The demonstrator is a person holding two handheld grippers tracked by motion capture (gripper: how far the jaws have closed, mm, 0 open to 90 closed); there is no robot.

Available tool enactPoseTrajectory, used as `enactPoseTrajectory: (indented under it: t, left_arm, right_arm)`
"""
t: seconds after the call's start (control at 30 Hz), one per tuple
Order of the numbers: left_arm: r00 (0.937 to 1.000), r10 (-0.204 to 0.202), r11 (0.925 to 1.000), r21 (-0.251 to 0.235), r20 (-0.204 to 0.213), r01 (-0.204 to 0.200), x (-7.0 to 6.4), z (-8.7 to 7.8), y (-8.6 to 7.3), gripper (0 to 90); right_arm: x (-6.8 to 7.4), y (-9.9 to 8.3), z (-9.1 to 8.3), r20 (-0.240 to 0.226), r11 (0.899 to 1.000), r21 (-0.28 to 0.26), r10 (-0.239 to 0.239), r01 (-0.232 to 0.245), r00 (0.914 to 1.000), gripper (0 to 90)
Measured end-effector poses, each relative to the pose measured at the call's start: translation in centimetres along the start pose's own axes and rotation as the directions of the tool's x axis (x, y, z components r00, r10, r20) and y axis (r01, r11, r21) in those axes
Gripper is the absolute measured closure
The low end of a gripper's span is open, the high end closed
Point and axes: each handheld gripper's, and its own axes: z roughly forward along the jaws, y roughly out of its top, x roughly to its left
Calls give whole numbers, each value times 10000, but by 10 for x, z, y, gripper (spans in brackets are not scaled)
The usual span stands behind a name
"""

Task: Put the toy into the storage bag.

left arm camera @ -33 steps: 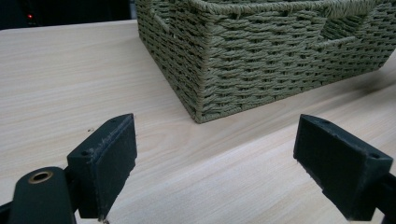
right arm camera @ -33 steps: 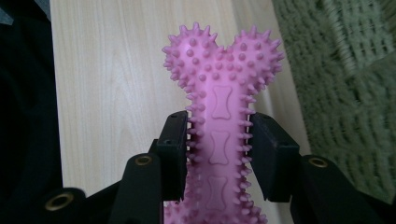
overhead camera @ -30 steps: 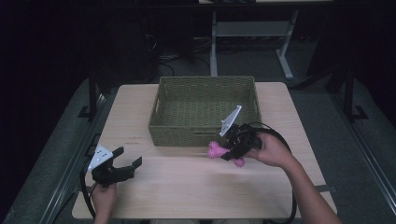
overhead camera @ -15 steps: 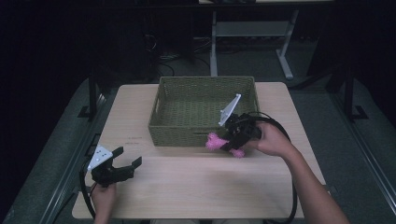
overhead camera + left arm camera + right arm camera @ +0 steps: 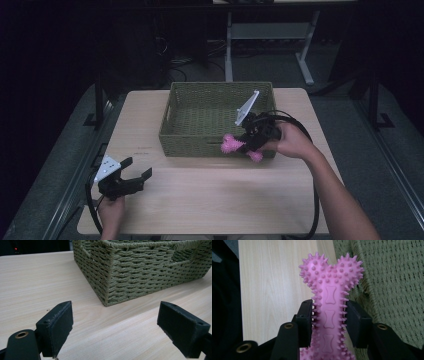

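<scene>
The right gripper [image 5: 329, 322] pinches a pink spiky bone toy [image 5: 331, 292] across its narrow shaft, one black jaw pressed against each side, with the knobbed end sticking out past the jaw tips. In the high view the right gripper [image 5: 248, 144] holds the toy [image 5: 233, 146] in the air at the near wall of the green woven basket [image 5: 200, 145], close to that wall's right end, with one knob of the toy showing on each side of the jaws. In the right gripper view the basket's weave lies to the right of the toy and the bare wooden table [image 5: 272, 285] to its left.

The left gripper [image 5: 134, 179] is held over the table's near left corner, well apart from the basket. Its jaws stand spread wide and hold nothing; between them the left gripper view shows the tabletop and the basket's near corner [image 5: 107, 277].
</scene>
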Motion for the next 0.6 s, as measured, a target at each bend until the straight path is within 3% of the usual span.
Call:
enactPoseTrajectory:
  t: [0.6]
  left_arm:
    - [10000,-29,10000,-53,-9,29,1,-1,0,128]
  right_arm:
    - [-23,17,-9,39,9998,183,12,-12,10000,585]
